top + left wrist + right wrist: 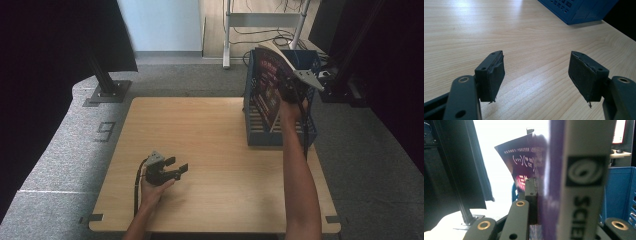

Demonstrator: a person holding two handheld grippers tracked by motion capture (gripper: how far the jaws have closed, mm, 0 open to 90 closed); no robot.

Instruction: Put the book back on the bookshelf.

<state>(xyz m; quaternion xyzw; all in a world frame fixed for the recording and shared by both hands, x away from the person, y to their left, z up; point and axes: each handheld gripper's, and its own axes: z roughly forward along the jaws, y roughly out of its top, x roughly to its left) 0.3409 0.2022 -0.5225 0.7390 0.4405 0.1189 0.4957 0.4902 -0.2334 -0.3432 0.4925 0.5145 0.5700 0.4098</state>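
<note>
- The right gripper (289, 89) is clenched on a purple book (267, 82), held by its edge so it can stand upright in the blue rack (280, 134) at the table's (210, 150) far right edge; the book leans, partly inside.
- The left gripper (176, 166) rests released near the front left corner; idle, out of the way.
</note>
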